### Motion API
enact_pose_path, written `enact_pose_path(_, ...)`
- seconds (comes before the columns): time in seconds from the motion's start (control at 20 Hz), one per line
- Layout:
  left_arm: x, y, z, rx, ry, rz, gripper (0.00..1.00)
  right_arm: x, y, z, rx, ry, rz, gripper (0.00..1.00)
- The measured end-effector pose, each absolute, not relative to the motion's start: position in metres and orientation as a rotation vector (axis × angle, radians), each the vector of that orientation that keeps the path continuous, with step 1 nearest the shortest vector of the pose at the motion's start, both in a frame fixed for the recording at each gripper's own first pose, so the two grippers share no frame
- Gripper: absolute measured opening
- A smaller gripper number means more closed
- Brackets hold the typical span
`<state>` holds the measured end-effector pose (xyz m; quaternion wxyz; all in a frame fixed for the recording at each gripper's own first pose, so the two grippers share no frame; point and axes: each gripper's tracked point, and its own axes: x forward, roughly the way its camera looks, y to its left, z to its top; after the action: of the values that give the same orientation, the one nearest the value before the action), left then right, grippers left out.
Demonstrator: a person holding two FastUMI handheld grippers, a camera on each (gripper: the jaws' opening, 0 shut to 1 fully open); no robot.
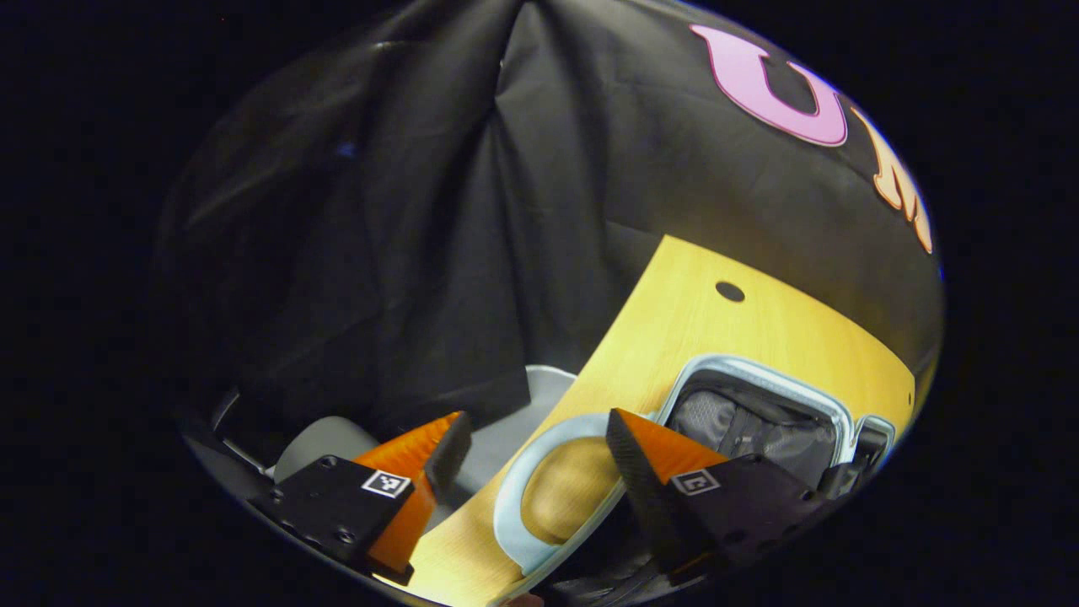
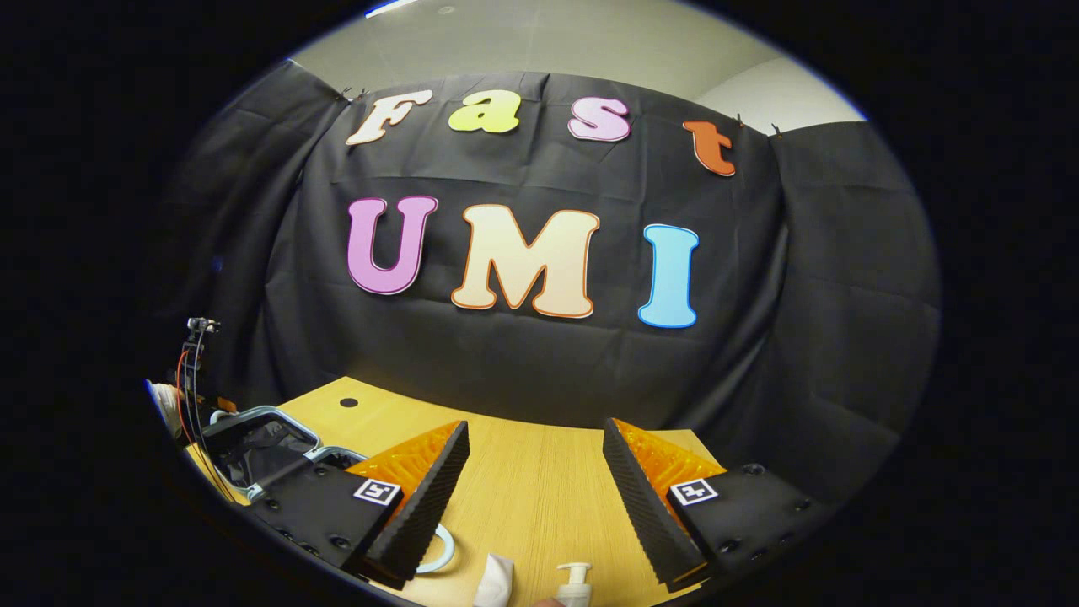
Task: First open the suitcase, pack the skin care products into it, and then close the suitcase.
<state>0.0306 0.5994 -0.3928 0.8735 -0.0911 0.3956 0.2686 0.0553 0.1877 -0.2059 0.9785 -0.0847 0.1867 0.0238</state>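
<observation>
The suitcase lies open on the wooden table, with a pale blue rim and grey lining; it is just right of my left gripper's right finger. My left gripper is open above a pale blue ring on the table's near edge. In the right gripper view the open suitcase sits at the far left. My right gripper stands open over bare table. Below it, at the bottom edge, are a white pump bottle top and a white tube.
A round hole pierces the tabletop beyond the suitcase. Black cloth walls close the table's far sides. A grey rounded seat shows below the table edge to the left. A thin stand with wires rises beside the suitcase.
</observation>
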Motion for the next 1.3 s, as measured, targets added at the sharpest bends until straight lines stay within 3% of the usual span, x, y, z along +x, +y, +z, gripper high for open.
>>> enact_pose_path(0.25,0.048,0.579,-0.291,-0.089,0.595,0.617,0.95,0.05,0.166,-0.187,-0.134,0.324,0.055,0.96)
enact_pose_path(0.45,0.06,0.512,-0.171,-0.017,0.378,0.531,0.94,0.051,0.138,-0.168,-0.083,0.27,0.062,1.0)
enact_pose_path(0.65,0.043,0.435,-0.098,0.021,0.269,0.423,0.93,0.051,0.108,-0.157,-0.017,0.25,0.089,1.0)
enact_pose_path(0.7,0.032,0.417,-0.085,0.023,0.249,0.402,0.93,0.051,0.102,-0.154,-0.004,0.244,0.103,0.96)
enact_pose_path(0.8,0.009,0.399,-0.071,0.011,0.218,0.363,0.93,0.049,0.091,-0.147,0.017,0.224,0.138,1.0)
enact_pose_path(0.9,-0.008,0.365,-0.049,0.004,0.19,0.32,0.94,0.045,0.082,-0.144,0.04,0.217,0.171,0.96)
enact_pose_path(1.05,-0.023,0.31,-0.035,0.039,0.153,0.241,0.94,0.037,0.068,-0.139,0.062,0.202,0.203,1.0)
enact_pose_path(1.3,-0.027,0.202,-0.041,0.019,0.167,0.054,0.94,0.016,0.059,-0.145,0.09,0.196,0.161,0.98)
